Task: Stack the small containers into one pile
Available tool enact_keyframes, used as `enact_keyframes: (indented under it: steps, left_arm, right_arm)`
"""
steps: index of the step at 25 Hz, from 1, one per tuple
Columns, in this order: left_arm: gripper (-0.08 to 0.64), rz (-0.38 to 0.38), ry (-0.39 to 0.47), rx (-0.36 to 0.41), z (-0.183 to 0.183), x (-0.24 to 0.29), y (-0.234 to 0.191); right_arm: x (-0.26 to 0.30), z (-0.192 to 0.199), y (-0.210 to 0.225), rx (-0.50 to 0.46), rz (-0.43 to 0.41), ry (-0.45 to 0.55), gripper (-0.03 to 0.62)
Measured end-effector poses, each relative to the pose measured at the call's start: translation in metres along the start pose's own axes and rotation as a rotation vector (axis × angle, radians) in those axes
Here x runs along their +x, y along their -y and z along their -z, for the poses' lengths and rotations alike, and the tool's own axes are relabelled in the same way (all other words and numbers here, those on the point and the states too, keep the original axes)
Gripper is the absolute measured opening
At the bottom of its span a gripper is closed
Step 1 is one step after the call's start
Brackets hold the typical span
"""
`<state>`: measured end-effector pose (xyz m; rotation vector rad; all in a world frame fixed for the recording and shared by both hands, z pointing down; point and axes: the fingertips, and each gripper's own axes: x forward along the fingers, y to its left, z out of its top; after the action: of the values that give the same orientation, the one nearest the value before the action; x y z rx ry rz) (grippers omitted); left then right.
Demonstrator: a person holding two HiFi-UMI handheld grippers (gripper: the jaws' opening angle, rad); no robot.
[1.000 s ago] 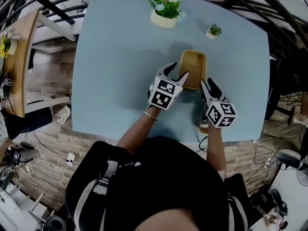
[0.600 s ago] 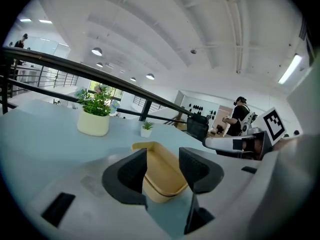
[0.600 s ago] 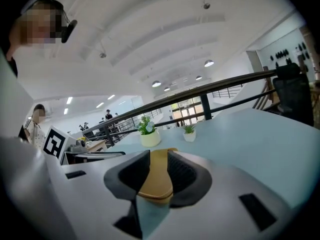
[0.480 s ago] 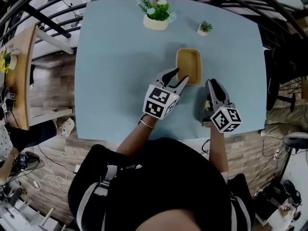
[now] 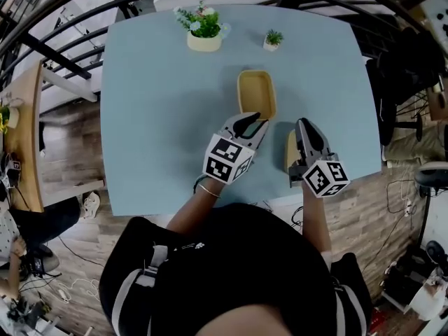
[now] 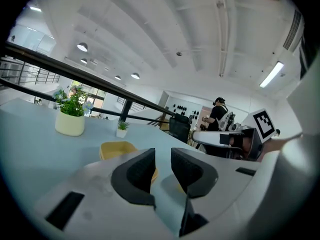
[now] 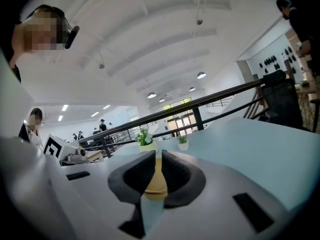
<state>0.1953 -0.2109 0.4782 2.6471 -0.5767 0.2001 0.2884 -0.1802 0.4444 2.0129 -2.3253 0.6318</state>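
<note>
Pulled back from the yellow container (image 5: 256, 93), left tongs (image 5: 250, 120) have just narrowed, empty; right tongs (image 5: 302, 126) grip a second container (image 5: 290, 152).

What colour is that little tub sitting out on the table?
The tub is mustard yellow; the head view shows it best.

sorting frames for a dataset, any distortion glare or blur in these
Head view: heavy fisheye, the table edges bow, corners dark, light even, shadows soft. Left gripper view: black round vignette, the strip light blows out. Right gripper view: same vignette, the railing bends, mosaic patches at upper left.
</note>
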Motion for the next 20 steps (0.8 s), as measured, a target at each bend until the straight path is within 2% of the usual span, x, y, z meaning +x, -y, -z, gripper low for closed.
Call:
enact_keyframes:
  steps: [4, 11, 20]
  left_arm:
    - [0.101, 0.004, -0.033, 0.025, 0.007, 0.004, 0.022]
    - [0.101, -0.018, -0.107, -0.005, 0.040, 0.013, 0.062]
    - [0.122, -0.036, -0.215, -0.002, 0.079, 0.034, 0.093]
  right_arm:
    - [-0.022, 0.001, 0.017, 0.006, 0.016, 0.004, 0.041]
    - [-0.060, 0.009, 0.048, 0.005, 0.016, -0.021, 0.045]
    - [-0.096, 0.043, 0.083, -0.024, 0.019, -0.121, 0.066]
